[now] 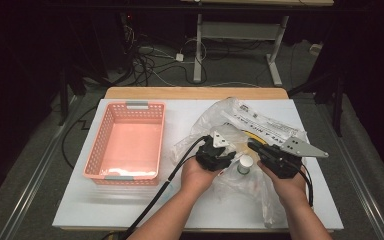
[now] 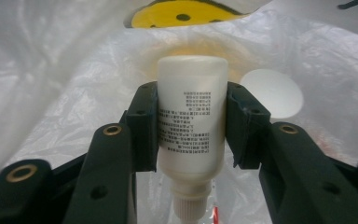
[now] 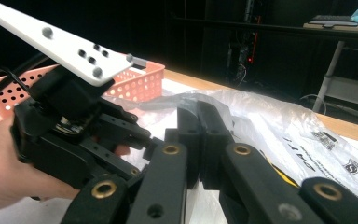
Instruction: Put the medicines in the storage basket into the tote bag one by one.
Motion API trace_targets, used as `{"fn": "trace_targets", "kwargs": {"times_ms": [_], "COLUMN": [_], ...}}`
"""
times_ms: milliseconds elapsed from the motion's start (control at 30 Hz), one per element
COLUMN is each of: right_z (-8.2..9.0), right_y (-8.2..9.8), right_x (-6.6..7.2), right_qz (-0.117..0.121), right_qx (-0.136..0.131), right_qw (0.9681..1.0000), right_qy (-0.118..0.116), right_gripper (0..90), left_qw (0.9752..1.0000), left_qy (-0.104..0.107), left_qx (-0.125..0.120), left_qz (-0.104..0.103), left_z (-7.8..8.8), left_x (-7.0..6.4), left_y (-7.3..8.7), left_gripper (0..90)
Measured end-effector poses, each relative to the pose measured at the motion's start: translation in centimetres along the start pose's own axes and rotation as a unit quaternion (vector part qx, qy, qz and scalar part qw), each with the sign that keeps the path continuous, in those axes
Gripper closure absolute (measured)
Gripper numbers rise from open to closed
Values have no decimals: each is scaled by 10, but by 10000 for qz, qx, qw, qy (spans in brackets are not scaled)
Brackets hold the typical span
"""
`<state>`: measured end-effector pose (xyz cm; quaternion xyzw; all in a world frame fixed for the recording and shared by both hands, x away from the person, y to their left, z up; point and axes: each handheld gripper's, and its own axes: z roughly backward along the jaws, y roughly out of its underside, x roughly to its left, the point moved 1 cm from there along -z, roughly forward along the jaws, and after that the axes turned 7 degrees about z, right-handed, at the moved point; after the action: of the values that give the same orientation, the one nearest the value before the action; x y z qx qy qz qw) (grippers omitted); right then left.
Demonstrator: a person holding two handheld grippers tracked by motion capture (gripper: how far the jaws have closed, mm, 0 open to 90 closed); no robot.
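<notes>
Inside plastic bag (image 2: 51, 70), left hand-held gripper (image 2: 192, 126) clamping white bottle (image 2: 192, 116), cap cropped

Dim room, grey carpet floor (image 1: 40, 150), tangled cables (image 1: 150, 60), white-legged desk (image 1: 240, 30) beyond wood-edged white table (image 1: 130, 210)

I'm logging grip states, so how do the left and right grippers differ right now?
The left gripper is shut on a white bottle, its jaws held apart by the bottle's body; the right gripper has its jaws pressed together on the clear plastic bag. Both are black, hand-held, and working over the bag.
</notes>
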<state>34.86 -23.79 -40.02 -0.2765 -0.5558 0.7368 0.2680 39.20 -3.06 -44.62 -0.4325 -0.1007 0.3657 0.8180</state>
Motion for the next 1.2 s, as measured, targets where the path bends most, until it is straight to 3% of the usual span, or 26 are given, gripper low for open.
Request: {"fn": "trace_targets", "kwargs": {"times_ms": [267,367,533,700,1067,1200], "right_z": [-1,-1,0,0,1,1], "right_y": [1,1,1,1,1,1], "right_x": [0,1,0,-1,-1,-1], "right_qz": [-32,-21,-21,0,-13,-9], "right_qx": [19,15,5,1,27,29], "right_qw": [10000,10000,10000,10000,10000,10000], "right_qy": [-17,-18,-14,-10,3,17], "right_gripper": [900,900,900,900,899,899], "left_qw": [9998,9997,10000,9999,9991,9990], "left_qy": [-74,-64,23,146,400,382], "left_qx": [-178,-219,-29,12,92,224], "left_qz": [62,117,26,-21,-111,5], "left_z": [-7,-7,-4,8,51,59], "left_x": [2,2,-1,-8,-21,-21], "left_y": [0,-1,2,9,50,67], "left_gripper": [560,473,403,342,321,321]}}
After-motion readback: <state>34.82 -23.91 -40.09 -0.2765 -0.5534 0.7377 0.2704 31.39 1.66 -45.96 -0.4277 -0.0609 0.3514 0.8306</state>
